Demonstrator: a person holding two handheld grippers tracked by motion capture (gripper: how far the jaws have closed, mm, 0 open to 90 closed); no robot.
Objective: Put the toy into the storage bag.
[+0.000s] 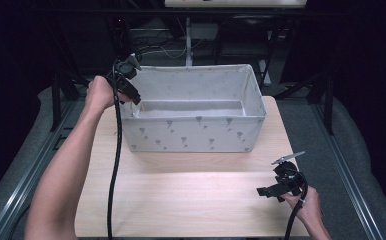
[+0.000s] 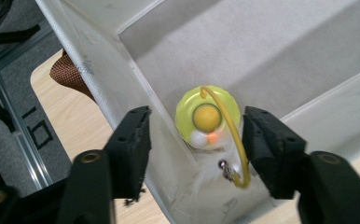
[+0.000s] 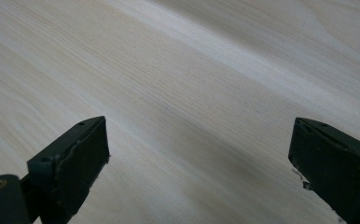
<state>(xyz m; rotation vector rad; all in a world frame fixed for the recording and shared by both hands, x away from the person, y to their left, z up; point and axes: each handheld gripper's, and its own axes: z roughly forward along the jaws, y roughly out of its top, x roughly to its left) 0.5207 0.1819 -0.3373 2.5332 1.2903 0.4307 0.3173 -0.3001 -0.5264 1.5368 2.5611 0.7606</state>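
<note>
On the pale wooden table [image 1: 191, 200], the white fabric bin [image 1: 196, 132] holds a small yellow-green disc toy with a thin yellow loop and white feathers [image 2: 208, 119] in its near-left corner. The left gripper [image 2: 194, 140] hangs above it with jaws apart, holding nothing; the right gripper [image 3: 201, 163] gapes over bare wood. The toy looks light and delicate, so the firm disc rim seems a safer hold than the feathers or wiry loop.

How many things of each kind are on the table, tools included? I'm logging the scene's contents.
Fabric bins: 1, the white patterned bin
Toys: 1, the yellow-green toy with a yellow loop and white feathers, inside the bin
Tools: 2, the left tool open over the toy, and the right tool open over the table
Total: 4
</note>
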